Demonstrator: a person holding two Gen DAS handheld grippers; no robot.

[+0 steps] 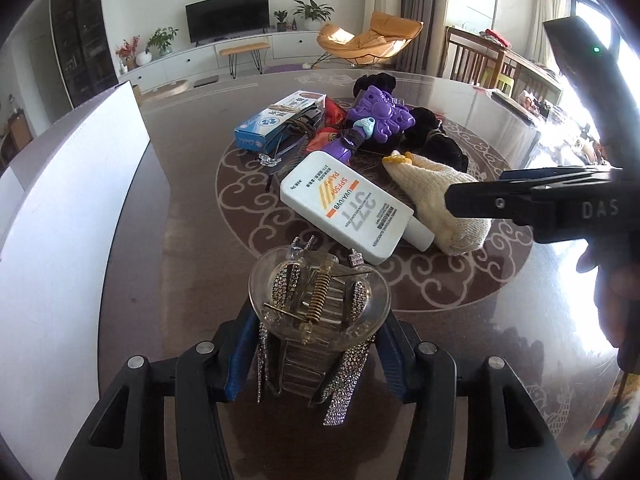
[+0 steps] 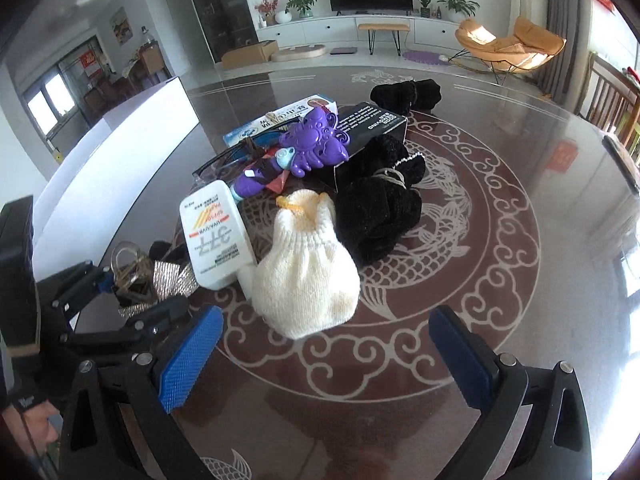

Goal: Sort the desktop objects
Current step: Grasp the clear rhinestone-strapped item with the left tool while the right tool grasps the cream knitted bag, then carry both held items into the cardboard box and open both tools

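Left wrist view: a clear plastic hair claw clip point(image 1: 320, 304) with rhinestone strips is being pinched between the blue pads of the left gripper point(image 1: 316, 344), above the glass-topped table point(image 1: 460, 320). It is judged light, stiff, brittle and slick, so it is best taken across its broad sides, as is being done. Just beyond, a white sunscreen bottle point(image 1: 344, 208) is lying flat beside a soft cream knitted glove point(image 1: 436, 200), with a purple toy point(image 1: 376, 116) and a blue carton point(image 1: 276, 120) piled farther back. No bin contents are being shown; a white box wall point(image 1: 68, 216) at the left is being seen from outside only. Right wrist view: the right gripper point(image 2: 324, 352) is being held wide apart, empty.
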